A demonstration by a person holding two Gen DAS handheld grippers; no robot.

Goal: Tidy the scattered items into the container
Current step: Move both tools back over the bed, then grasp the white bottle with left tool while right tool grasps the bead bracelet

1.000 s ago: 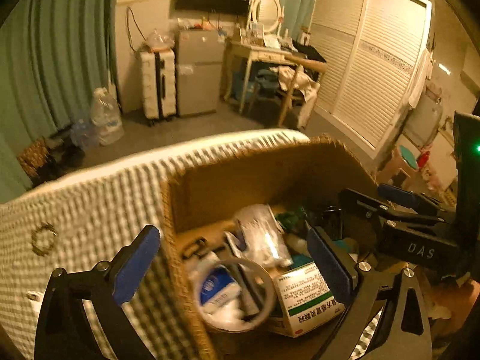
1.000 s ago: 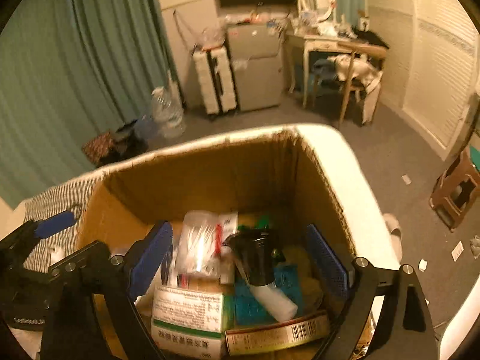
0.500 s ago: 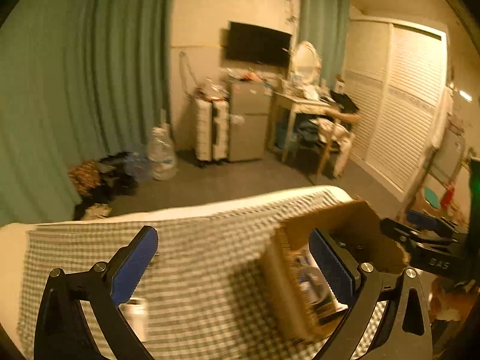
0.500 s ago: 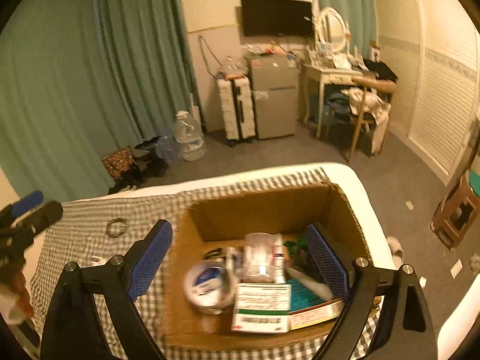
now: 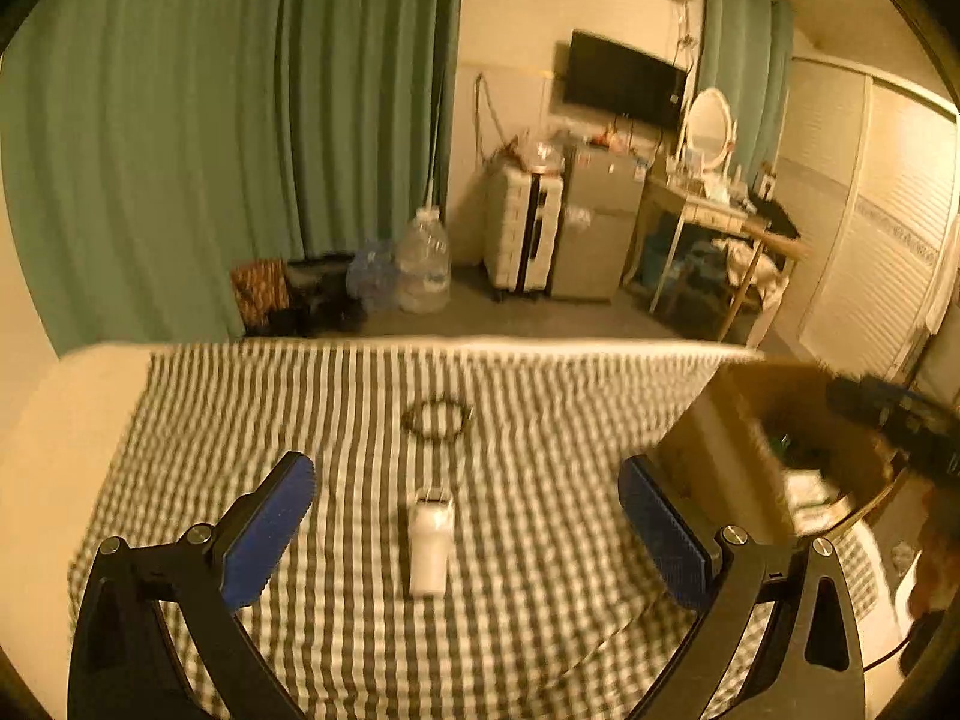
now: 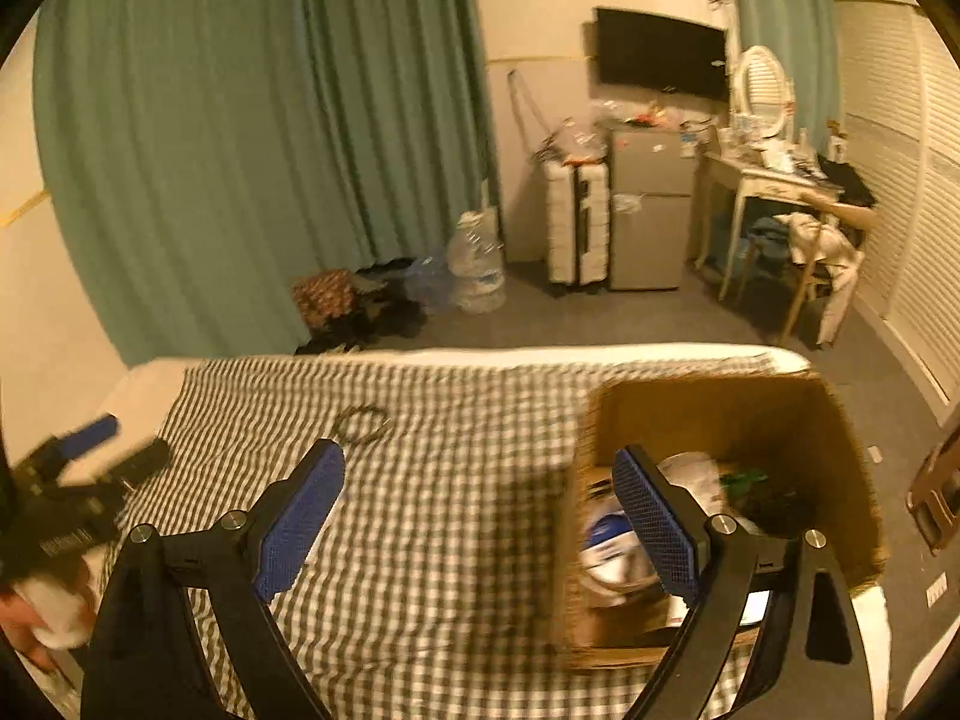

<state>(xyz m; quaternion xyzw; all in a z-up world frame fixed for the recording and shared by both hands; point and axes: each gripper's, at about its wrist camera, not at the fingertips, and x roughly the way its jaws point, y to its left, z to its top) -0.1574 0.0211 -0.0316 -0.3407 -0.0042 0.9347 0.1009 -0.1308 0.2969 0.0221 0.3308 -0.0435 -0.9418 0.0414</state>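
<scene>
Over a checked bed (image 5: 360, 630), the left gripper (image 5: 465, 531) hangs with jaws spread, framing a small white bottle (image 5: 429, 543) lying apart from the box (image 6: 840, 420); a ring (image 5: 436, 417) lies beyond. The right gripper (image 6: 480, 516), jaws spread and empty, hangs beside the part-filled box.

left gripper (image 5: 467, 531): black angular frame, blue ribbed pads, silver screws | right gripper (image 6: 477, 519): same black arms, blue textured pads, silver screws | white lettering on black body, lower left of right view
</scene>
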